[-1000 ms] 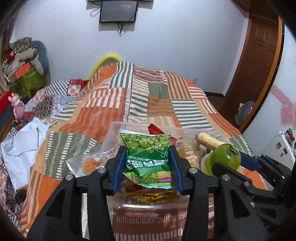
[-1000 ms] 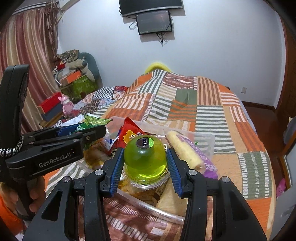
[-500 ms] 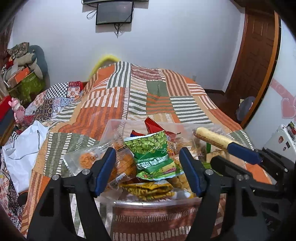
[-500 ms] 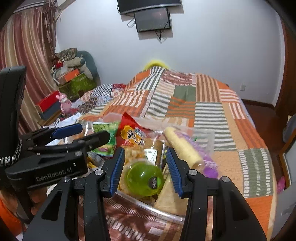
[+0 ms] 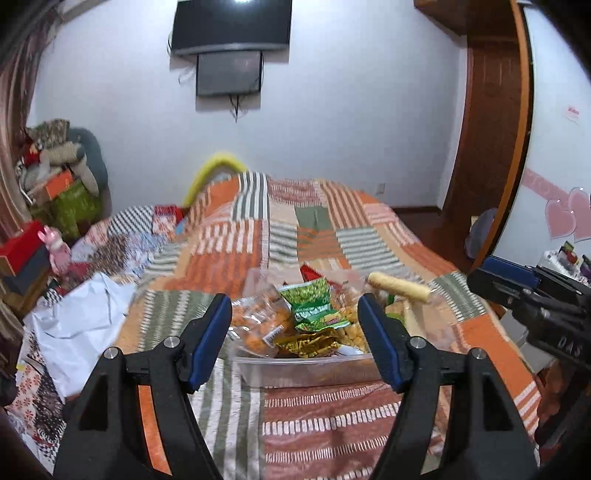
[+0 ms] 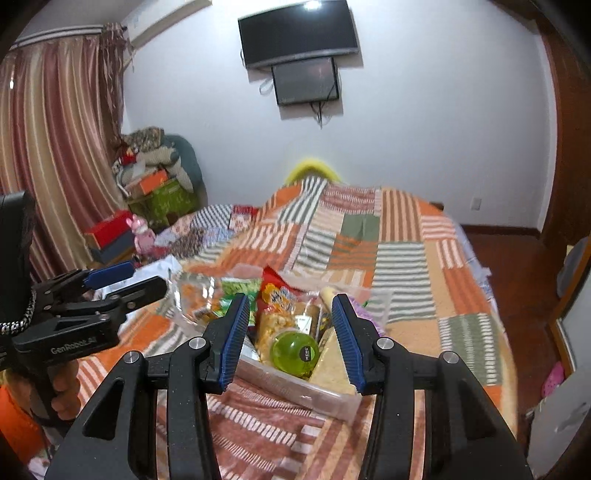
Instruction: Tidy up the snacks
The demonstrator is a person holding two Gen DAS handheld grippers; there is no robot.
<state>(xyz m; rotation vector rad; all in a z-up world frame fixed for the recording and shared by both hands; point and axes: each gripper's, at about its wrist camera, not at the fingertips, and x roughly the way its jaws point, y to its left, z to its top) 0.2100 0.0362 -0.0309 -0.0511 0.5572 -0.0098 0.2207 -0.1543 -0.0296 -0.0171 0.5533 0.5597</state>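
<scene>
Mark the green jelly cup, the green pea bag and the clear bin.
green jelly cup [image 6: 294, 353], right wrist view, domed side.
green pea bag [image 5: 310, 303], left wrist view, printed front.
clear bin [image 5: 303, 371], left wrist view, near wall.

Even, fairly bright indoor light fills both fisheye views, with soft, faint shadows. A ceiling light glares off the wall-mounted television [image 5: 232, 25] at the far wall. Straight lines bow strongly toward dark, vignetted corners. Motion blur softens the patchwork bedspread [image 6: 399, 258] and snacks; the near gripper fingers [image 5: 208, 334] look sharper.
</scene>
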